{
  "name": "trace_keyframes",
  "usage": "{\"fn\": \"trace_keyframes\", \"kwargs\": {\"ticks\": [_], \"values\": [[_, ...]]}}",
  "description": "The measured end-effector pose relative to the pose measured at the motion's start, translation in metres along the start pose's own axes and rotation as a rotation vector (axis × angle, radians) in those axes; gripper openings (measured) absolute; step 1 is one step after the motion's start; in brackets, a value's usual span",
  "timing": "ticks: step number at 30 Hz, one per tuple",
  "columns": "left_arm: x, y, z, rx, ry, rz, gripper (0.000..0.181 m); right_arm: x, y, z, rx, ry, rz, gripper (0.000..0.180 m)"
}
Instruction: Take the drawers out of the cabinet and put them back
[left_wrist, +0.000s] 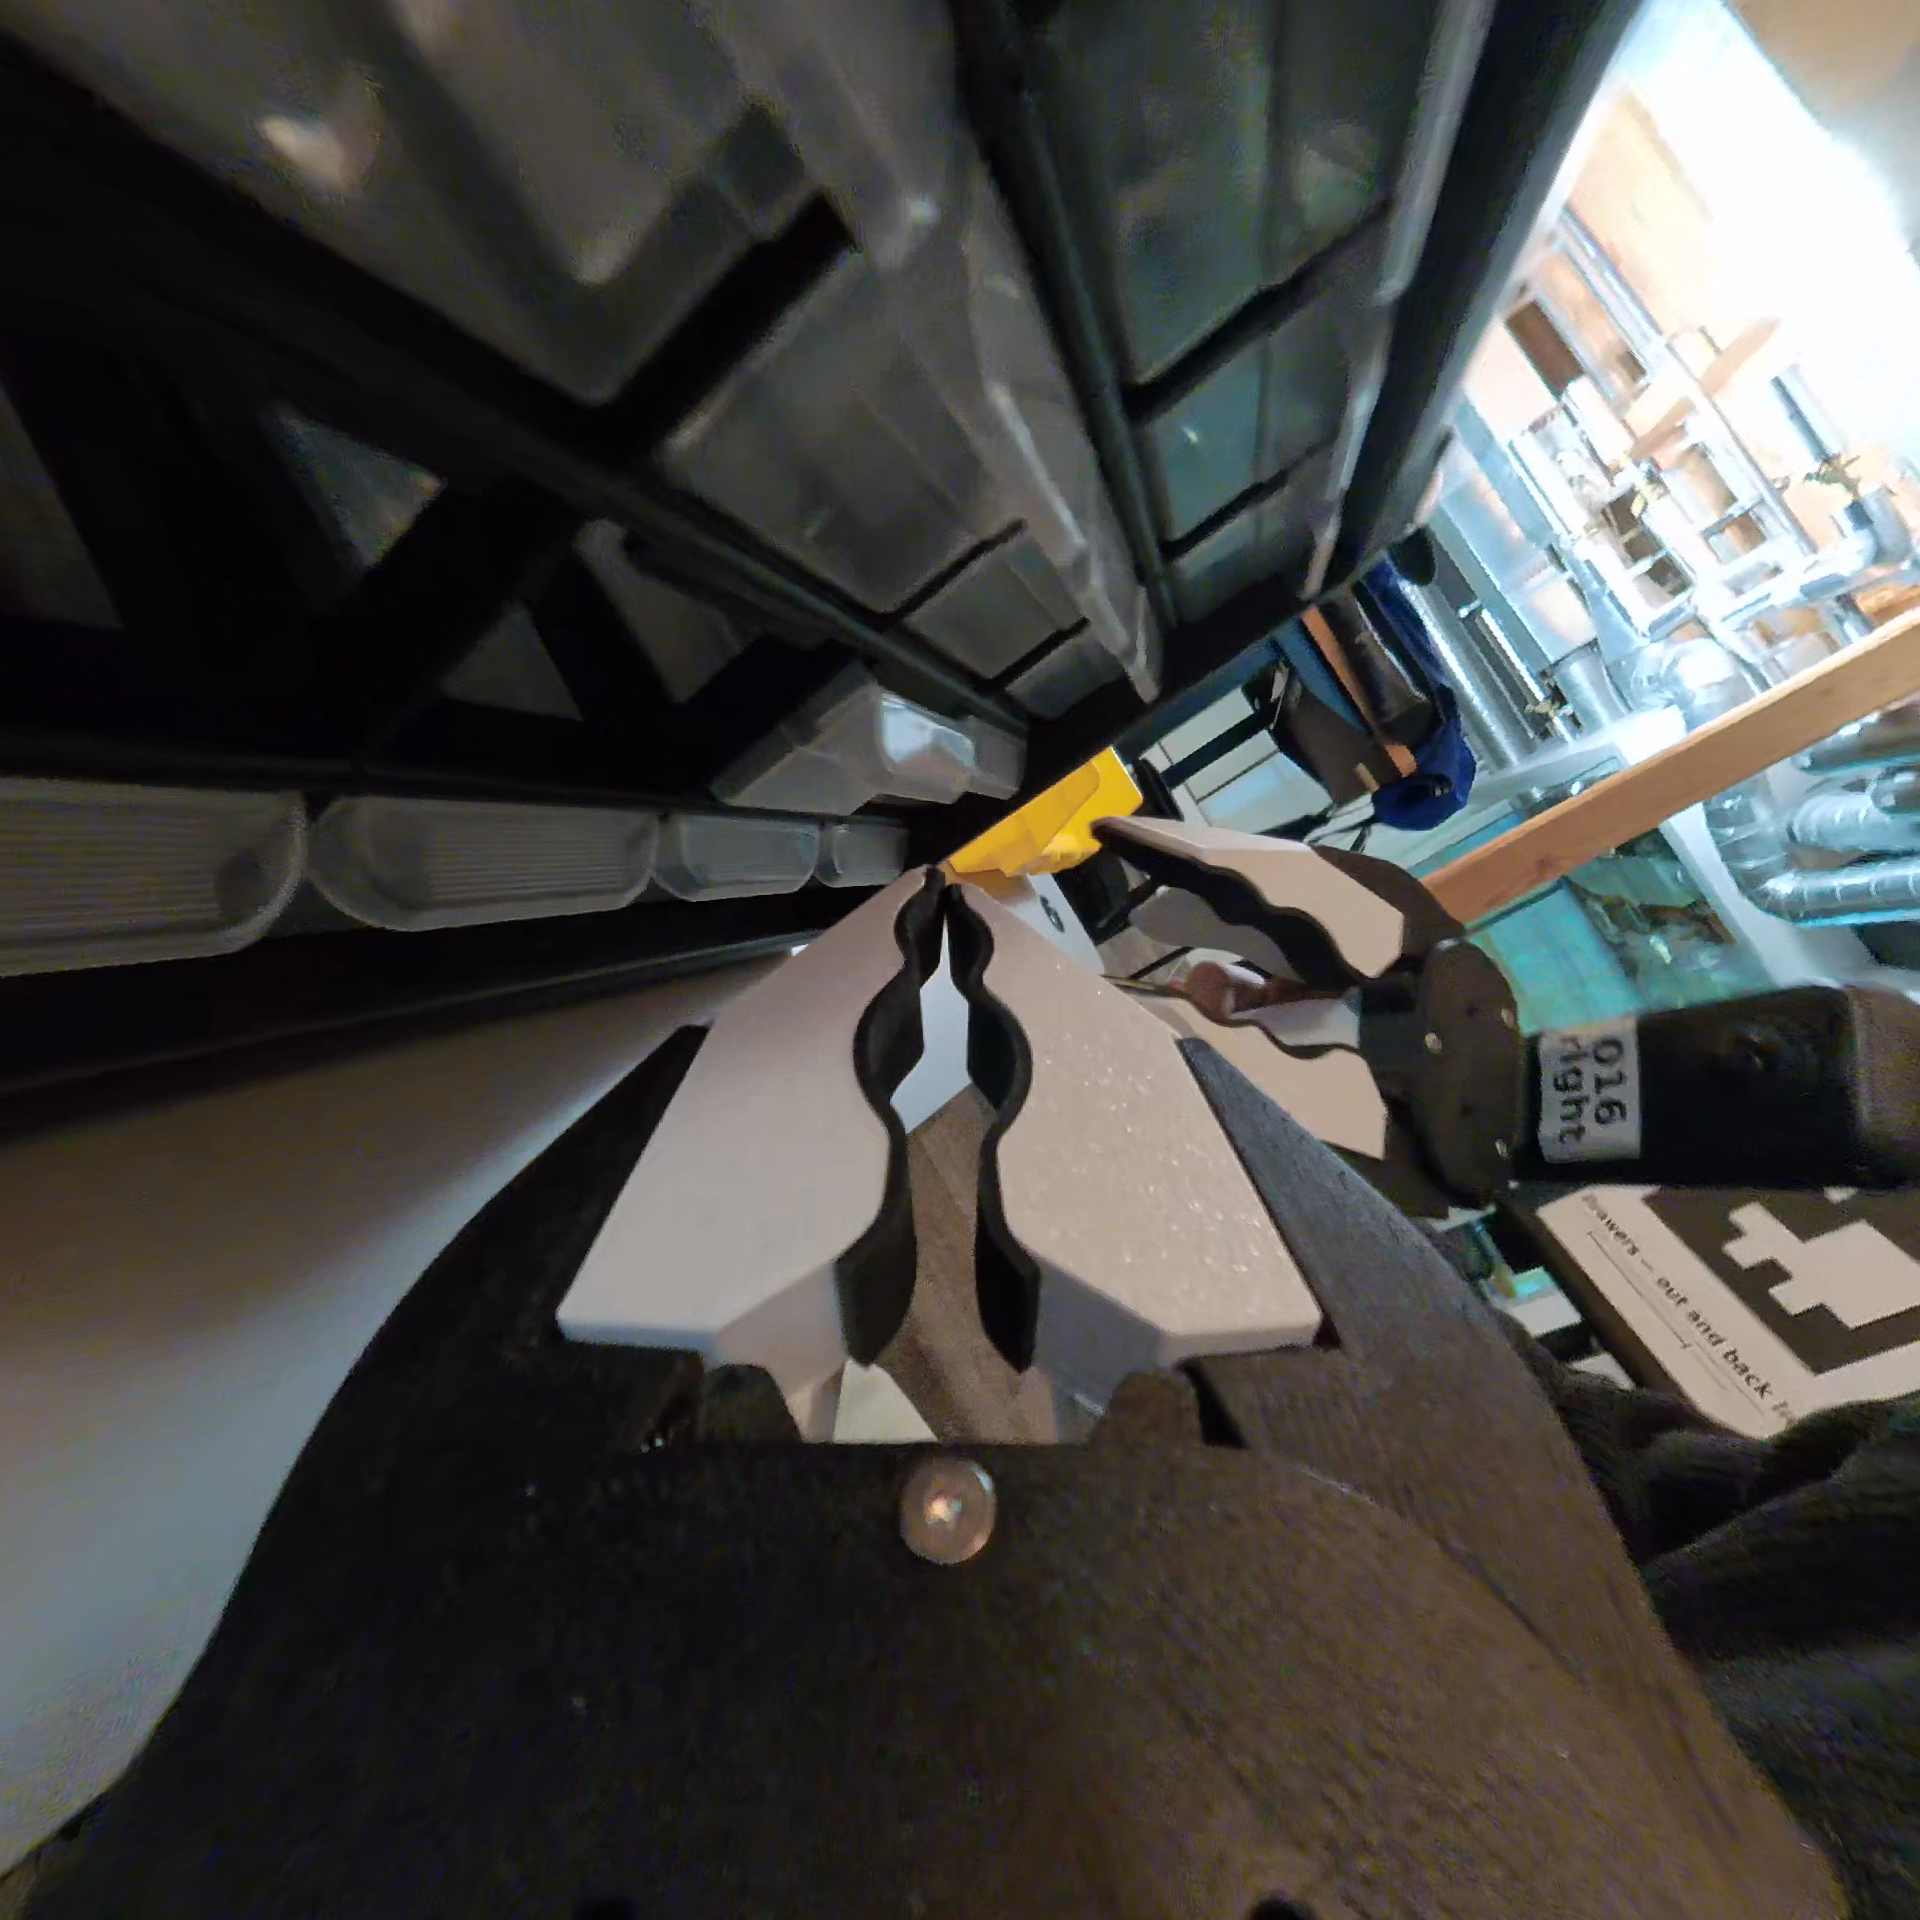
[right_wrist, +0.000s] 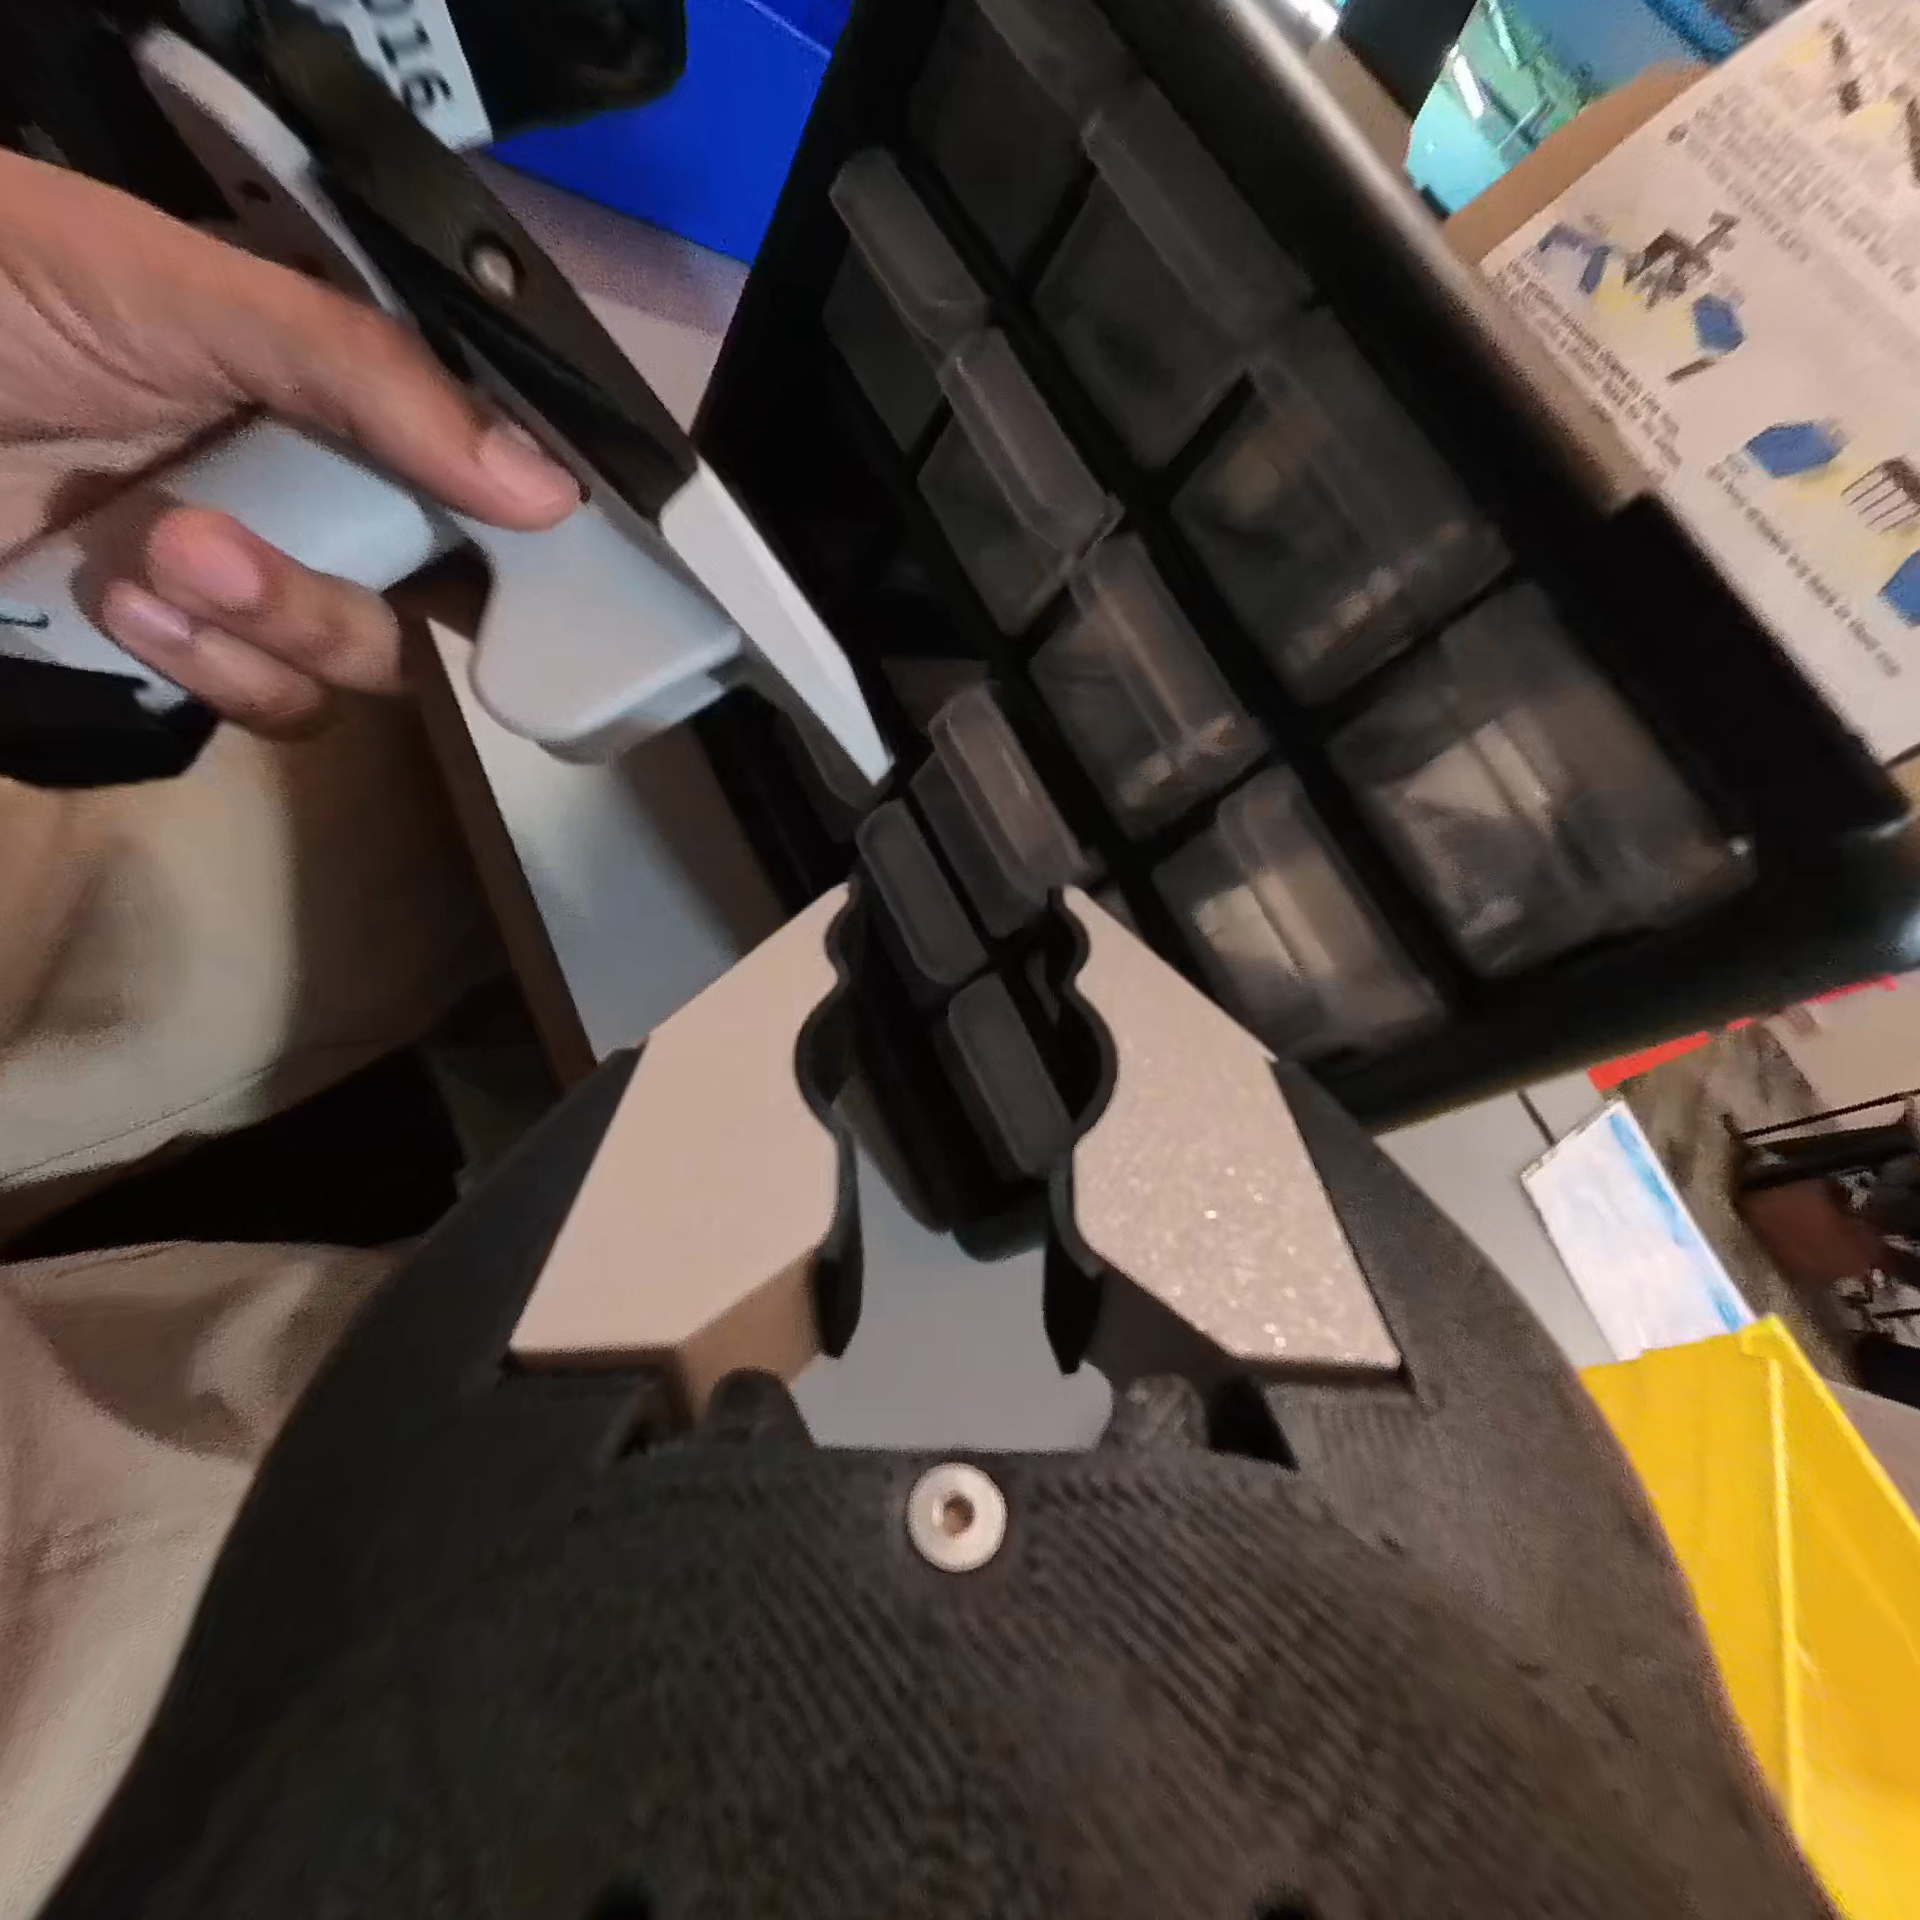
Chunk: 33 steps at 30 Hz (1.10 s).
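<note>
The left hand-held gripper is clenched nearly tip to tip on nothing, beside the cabinet front. The right hand-held gripper is spread wide — its fingers straddle small drawers at the cabinet's corner, grasp unclear.

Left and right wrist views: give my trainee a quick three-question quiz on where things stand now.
1. True or false: the left gripper is wide open.
2. What sits between the right gripper fingers? A) small drawers of the cabinet; B) a blue box; C) a paper sheet.
3. Fill in: in the left wrist view, the bin by the right gripper's tip is coloured ____.
Key: 1 false; 2 A; 3 yellow.
</note>
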<state>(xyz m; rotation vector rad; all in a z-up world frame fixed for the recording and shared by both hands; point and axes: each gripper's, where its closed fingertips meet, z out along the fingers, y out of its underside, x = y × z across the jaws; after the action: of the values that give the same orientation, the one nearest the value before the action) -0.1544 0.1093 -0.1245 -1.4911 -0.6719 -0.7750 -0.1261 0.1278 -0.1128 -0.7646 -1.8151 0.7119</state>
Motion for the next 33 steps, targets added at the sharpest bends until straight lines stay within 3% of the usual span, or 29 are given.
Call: {"fn": "trace_keyframes", "kwargs": {"ticks": [3, 7, 12, 14, 16, 26, 29, 33], "values": [[-0.010, -0.003, 0.004, 0.000, 0.016, -0.099, 0.008, -0.002, -0.011, 0.007, 0.025, -0.003, -0.003, 0.034], [-0.020, 0.003, 0.011, -0.035, 0.001, -0.032, 0.021, -0.008, -0.013, 0.015, 0.010, -0.019, -0.015, 0.034], [-0.013, -0.012, 0.012, 0.028, 0.062, -0.094, 0.026, -0.010, -0.015, 0.018, 0.012, -0.016, -0.013, 0.033], [-0.014, -0.017, 0.012, 0.051, 0.076, -0.151, 0.024, -0.010, -0.015, 0.018, 0.008, -0.012, -0.017, 0.033], [-0.014, -0.019, 0.011, 0.059, 0.103, -0.211, 0.000, -0.011, -0.015, 0.018, 0.005, -0.010, -0.021, 0.033], [-0.005, -0.019, 0.009, 0.076, 0.128, -0.211, 0.000, -0.005, -0.014, 0.014, -0.007, 0.026, -0.035, 0.033], [-0.010, -0.016, 0.010, 0.072, 0.109, -0.249, 0.022, -0.007, -0.014, 0.015, -0.008, 0.021, -0.042, 0.033], [-0.019, -0.015, 0.010, 0.083, 0.110, -0.339, 0.026, -0.011, -0.015, 0.016, -0.007, 0.015, -0.053, 0.033]]}}
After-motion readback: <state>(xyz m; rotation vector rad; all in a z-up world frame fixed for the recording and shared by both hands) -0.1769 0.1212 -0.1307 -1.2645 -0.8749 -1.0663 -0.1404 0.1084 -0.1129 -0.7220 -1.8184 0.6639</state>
